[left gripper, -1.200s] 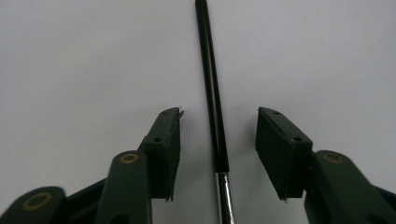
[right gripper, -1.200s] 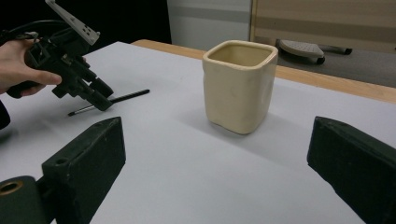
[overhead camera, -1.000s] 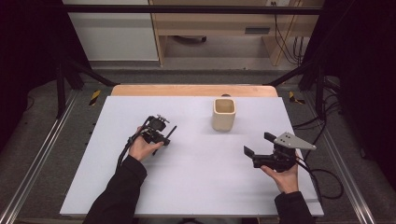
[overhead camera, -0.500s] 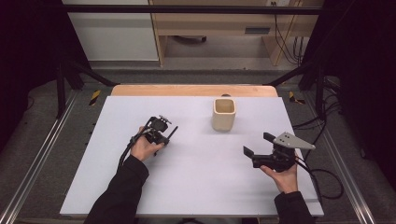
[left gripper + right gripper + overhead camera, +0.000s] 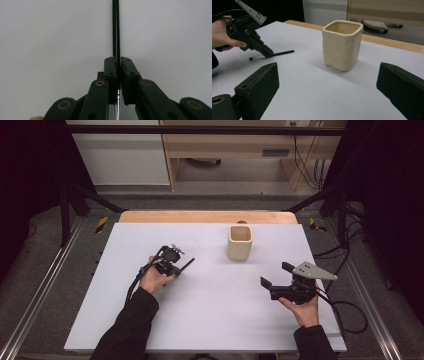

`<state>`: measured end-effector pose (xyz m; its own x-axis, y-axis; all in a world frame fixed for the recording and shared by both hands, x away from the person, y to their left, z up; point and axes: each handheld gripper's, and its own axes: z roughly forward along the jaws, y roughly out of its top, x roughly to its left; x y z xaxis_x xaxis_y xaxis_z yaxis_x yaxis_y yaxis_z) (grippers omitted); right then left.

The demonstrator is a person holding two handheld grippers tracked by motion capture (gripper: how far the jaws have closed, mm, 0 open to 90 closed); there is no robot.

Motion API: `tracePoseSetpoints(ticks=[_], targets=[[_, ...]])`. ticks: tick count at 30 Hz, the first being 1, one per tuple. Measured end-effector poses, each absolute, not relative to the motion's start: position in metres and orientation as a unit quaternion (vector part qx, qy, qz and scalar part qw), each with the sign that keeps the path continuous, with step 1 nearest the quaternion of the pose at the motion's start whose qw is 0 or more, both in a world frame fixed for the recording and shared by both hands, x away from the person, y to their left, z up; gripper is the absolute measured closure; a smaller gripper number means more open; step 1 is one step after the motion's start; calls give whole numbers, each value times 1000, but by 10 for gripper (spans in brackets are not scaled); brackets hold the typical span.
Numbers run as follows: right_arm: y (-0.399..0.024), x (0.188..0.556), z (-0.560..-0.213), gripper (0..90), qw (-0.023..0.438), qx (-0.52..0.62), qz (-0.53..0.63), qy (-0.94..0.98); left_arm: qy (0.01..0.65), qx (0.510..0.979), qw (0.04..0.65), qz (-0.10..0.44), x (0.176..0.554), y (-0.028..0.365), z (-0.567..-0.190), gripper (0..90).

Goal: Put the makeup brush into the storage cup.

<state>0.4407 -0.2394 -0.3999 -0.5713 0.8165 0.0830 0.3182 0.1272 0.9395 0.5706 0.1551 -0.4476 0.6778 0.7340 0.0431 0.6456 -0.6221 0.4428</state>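
We are looking at the white surface [image 5: 210,320] first. The cream cup [image 5: 240,242] is standing upper centre. At centre left our left hand-held gripper [image 5: 175,268] has just been closing and is pinching the thin black brush [image 5: 186,264], lying flat, its handle pointing up-right toward the cup. Our right hand-held gripper [image 5: 275,281] is hovering spread at lower right.

The slim black-handled brush [image 5: 272,54], with a silver ferrule and short bristles at one end, lies flat on the white table, well to the left of the cream cup, its handle pinched mid-length.
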Motion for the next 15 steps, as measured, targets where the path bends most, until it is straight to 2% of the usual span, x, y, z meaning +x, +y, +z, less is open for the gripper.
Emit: tracePoseSetpoints(ticks=[15], targets=[[-236,440,-400,49,240,396,524,715,350,888,269,127,533,169,-415,841]])
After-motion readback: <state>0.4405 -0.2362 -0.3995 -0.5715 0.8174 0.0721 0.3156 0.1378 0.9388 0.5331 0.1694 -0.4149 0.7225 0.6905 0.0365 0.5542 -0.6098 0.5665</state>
